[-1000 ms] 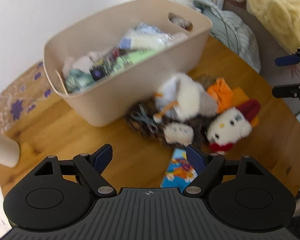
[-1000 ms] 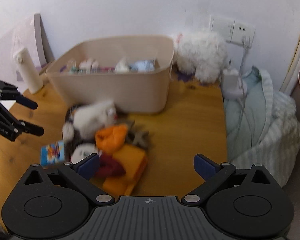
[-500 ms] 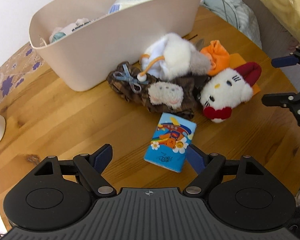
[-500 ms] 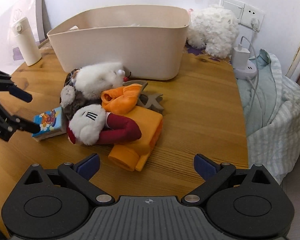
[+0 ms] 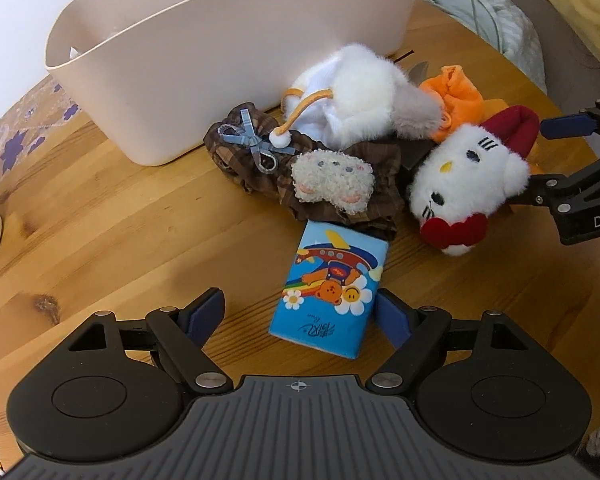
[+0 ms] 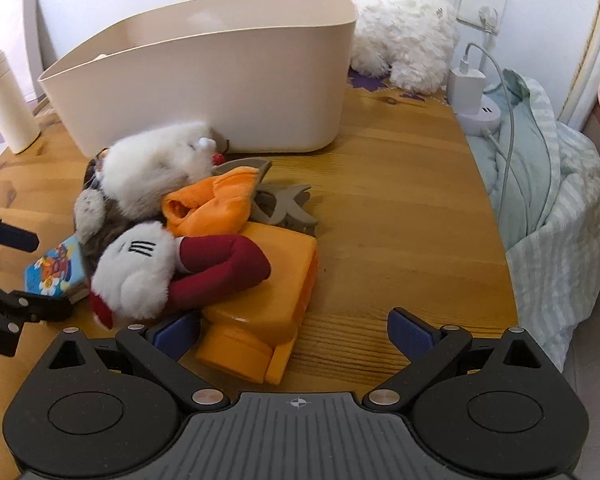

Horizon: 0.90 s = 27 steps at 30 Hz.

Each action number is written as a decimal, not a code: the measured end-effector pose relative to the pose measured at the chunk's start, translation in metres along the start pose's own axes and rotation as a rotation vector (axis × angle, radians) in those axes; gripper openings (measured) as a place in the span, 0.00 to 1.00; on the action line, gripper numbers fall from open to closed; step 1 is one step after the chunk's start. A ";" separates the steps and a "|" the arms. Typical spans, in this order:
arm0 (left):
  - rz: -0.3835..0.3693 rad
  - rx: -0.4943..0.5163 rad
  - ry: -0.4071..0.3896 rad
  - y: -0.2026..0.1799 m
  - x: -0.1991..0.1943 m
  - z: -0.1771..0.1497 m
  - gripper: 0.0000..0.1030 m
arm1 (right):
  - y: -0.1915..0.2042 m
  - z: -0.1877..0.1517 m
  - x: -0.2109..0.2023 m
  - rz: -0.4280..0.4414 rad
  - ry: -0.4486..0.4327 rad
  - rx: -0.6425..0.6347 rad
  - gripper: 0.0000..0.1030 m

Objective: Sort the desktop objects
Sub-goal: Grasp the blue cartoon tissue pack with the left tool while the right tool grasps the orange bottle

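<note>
While the left gripper [image 5: 300, 314] hangs low over the wooden table [image 5: 100, 220] with its jaws spread wide, the blue tissue pack [image 5: 329, 289] lies flat between its fingertips, nearer the right-hand pad than the left. If the jaws close from here, I'd guess that pad meets the pack first and shoves it sideways, so it skids or twists rather than getting squeezed evenly. The soft wrapper could also buckle under a hard pinch. The pack's far end is tucked against the brown plaid pouch [image 5: 308, 176], perhaps slightly under its edge, so a lift might drag the pouch along.

The pack's long axis runs away from the left gripper toward the pouch and the beige bin [image 5: 220, 60], leaning a little to the right at its far end. Its printed picture is upside down from this side.

The right gripper [image 6: 292, 334] is also spread open, straddling the near end of the orange case [image 6: 260, 300], on which the white cat plush [image 6: 136, 276] rests. Closing there could tip the plush off, or catch its red strap.
</note>
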<state>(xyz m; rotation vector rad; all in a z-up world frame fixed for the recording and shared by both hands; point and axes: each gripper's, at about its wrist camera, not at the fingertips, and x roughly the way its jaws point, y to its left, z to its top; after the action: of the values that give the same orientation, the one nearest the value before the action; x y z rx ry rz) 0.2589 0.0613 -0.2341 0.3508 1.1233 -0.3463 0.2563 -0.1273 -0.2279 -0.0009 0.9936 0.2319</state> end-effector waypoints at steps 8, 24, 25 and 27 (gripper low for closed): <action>-0.007 -0.051 -0.001 0.009 0.008 0.008 0.80 | 0.006 0.006 0.009 -0.013 -0.001 -0.022 0.90; -0.010 -0.126 0.001 0.022 0.010 0.011 0.77 | -0.007 0.006 0.006 -0.006 -0.015 0.011 0.68; -0.009 -0.126 0.003 0.023 0.010 0.011 0.77 | -0.007 0.005 0.005 -0.004 -0.014 0.003 0.68; -0.008 -0.126 0.003 0.015 0.008 0.008 0.76 | -0.009 0.003 0.004 -0.008 -0.015 -0.011 0.68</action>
<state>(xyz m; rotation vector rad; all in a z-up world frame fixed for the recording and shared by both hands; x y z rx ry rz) 0.2752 0.0707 -0.2367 0.2358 1.1435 -0.2807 0.2622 -0.1348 -0.2302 -0.0133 0.9768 0.2294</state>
